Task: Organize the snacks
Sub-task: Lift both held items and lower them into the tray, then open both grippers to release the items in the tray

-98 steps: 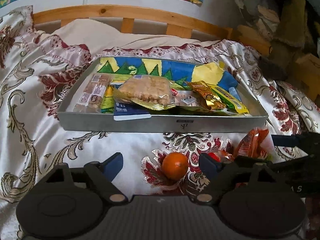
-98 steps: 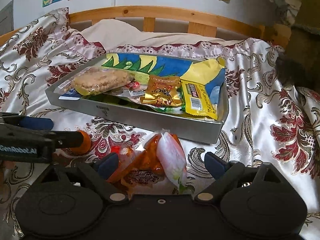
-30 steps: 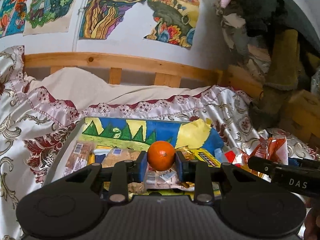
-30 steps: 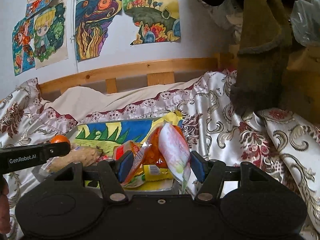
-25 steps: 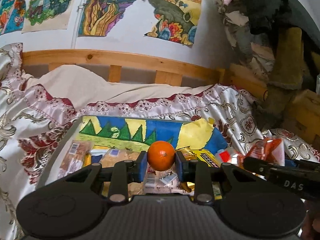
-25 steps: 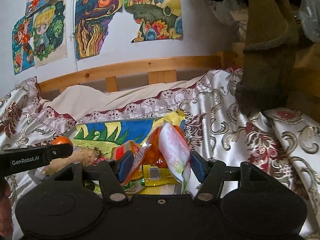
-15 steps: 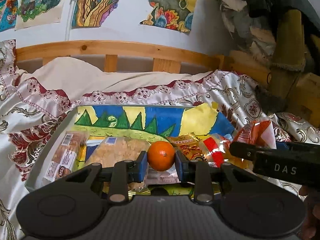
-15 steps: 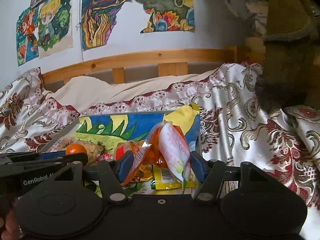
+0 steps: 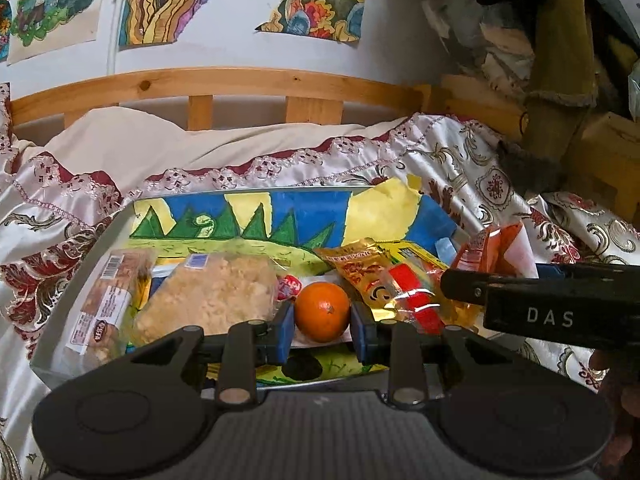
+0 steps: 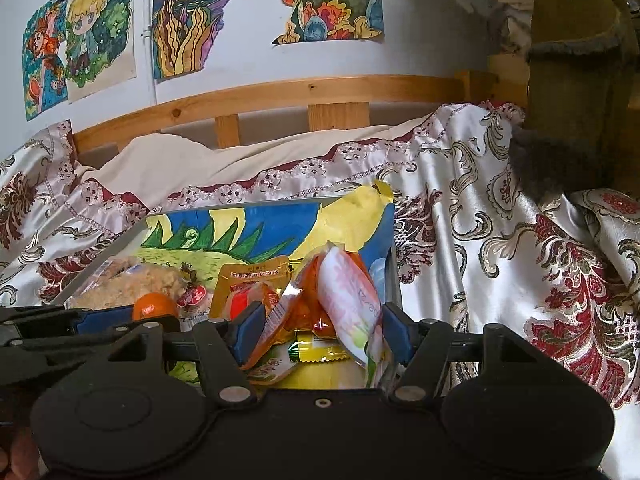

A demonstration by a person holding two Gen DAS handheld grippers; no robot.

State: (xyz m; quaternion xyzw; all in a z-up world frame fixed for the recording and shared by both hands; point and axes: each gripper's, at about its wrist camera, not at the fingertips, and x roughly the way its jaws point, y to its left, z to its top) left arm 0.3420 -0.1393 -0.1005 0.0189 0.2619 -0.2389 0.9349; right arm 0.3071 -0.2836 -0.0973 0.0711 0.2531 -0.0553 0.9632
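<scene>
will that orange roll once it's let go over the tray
Probably: the orange is round and smooth, and the tray holds uneven packets, so it may roll off them. It looks firm, so the pinch of the left gripper shouldn't crush it.

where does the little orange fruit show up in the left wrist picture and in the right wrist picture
Left wrist: the orange fruit sits at centre, gripped between the left gripper fingers, over the tray.
Right wrist: low at left, the fruit peeks above the left gripper's dark arm.
Shared landmark: the mountain drawing lining the tray.
</scene>
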